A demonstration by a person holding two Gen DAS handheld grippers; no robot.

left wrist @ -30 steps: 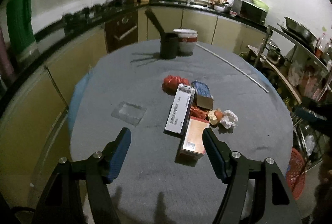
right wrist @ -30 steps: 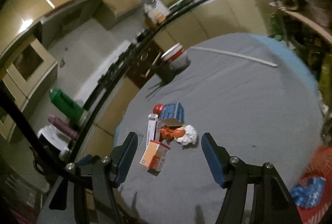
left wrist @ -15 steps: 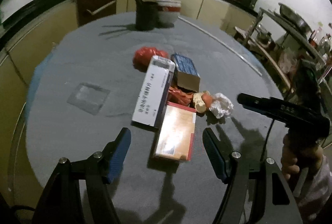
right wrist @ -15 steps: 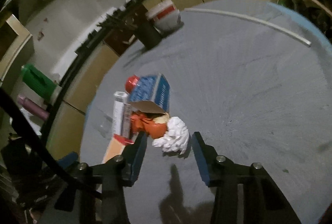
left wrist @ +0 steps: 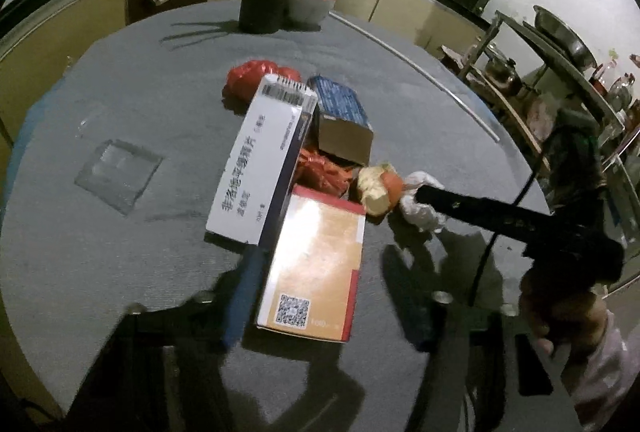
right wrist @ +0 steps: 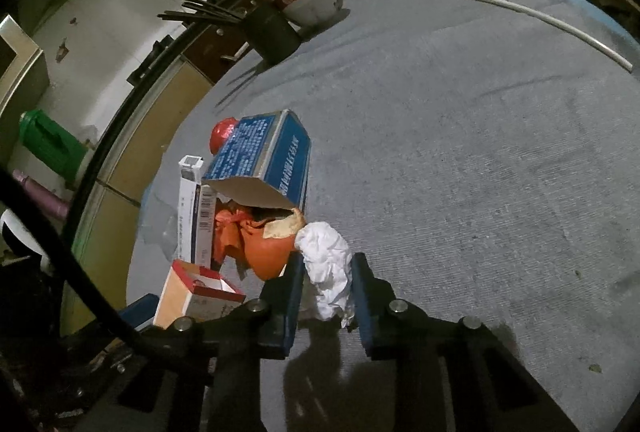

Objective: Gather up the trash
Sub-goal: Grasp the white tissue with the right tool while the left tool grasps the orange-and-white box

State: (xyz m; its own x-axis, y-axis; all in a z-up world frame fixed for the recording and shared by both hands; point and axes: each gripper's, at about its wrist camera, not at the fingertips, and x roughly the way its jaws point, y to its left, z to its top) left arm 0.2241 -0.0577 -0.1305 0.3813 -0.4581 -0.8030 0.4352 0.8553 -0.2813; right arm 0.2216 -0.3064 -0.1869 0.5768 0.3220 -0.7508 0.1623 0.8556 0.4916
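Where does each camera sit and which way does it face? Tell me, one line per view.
Left wrist: on the left gripper, angled down at the trash pile; its jaws, just closing, flank the orange box without gripping it yet; the right gripper and the hand holding it show at right.
Right wrist: on the right gripper, angled down across the table; its jaws have just closed on the crumpled tissue.
Shared: orange box, crumpled tissue, blue box, black cup, bowl.

Motion blur smears the left gripper's fingers (left wrist: pixel 240 296) beside the orange box (left wrist: pixel 316 264).
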